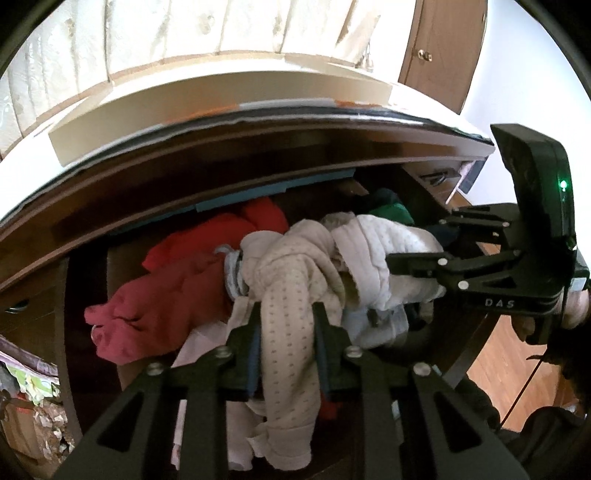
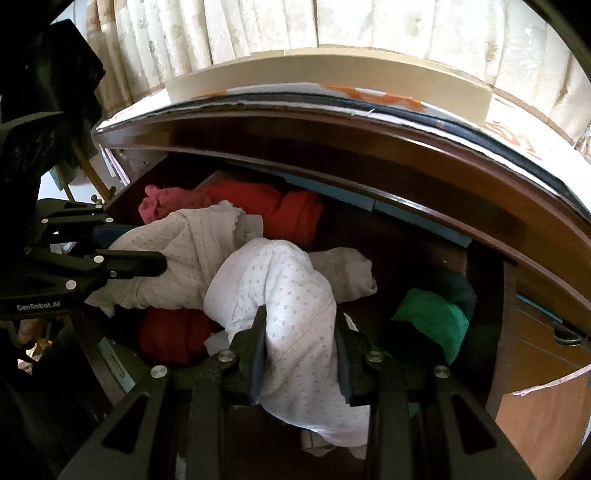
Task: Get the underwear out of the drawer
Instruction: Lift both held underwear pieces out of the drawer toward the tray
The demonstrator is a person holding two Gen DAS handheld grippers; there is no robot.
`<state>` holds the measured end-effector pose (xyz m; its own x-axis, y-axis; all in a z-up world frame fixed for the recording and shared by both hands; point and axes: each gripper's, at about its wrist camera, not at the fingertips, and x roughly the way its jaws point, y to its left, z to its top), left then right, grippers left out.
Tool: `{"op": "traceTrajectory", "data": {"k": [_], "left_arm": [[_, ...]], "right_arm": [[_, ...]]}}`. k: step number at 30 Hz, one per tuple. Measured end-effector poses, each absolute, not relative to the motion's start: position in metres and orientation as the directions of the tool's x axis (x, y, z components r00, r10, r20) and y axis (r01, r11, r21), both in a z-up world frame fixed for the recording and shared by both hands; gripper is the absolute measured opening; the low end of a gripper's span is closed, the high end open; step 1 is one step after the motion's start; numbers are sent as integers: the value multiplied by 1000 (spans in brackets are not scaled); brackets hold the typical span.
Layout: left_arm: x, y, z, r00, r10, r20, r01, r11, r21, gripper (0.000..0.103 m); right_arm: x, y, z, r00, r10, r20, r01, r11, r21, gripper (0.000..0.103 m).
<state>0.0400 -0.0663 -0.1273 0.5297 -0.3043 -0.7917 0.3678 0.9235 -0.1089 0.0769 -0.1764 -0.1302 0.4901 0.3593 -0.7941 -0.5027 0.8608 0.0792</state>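
Pale dotted underwear (image 1: 284,317), bunched and twisted, lifted over open drawer (image 2: 476,280). Left gripper (image 1: 286,332) pinching one end; right gripper (image 2: 301,339) pinching the other. Red clothes (image 1: 177,295) beneath.

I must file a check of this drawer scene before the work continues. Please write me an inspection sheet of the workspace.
Surface: open wooden drawer, dark brown, under a cabinet top.
Job's things: pale dotted underwear bunched above the drawer's clothes, gripped at two places.
Clutter: red garment, pink garment, green garment, all in the drawer.
Grippers: left gripper shut on the dotted fabric; right gripper shut on it too.
Cables: thin dark cable by the right gripper.
Surroundings: flat cardboard box on the cabinet top, pale curtain behind, wooden door, wooden floor.
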Motion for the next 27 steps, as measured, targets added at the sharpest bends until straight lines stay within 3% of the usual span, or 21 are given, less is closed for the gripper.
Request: {"op": "traceTrajectory", "data": {"k": [15,27], "left_arm": [[27,-57,-107,611,-311,-728,339,934,-115,21],[18,-46,-81,711,-313,-629,323,941,-103,21]], "right_arm": [[68,-192,-115,565,401,-721,-468,875,119,34],[63,-192,-91,620,441,-648,-470,871,143,34]]}}
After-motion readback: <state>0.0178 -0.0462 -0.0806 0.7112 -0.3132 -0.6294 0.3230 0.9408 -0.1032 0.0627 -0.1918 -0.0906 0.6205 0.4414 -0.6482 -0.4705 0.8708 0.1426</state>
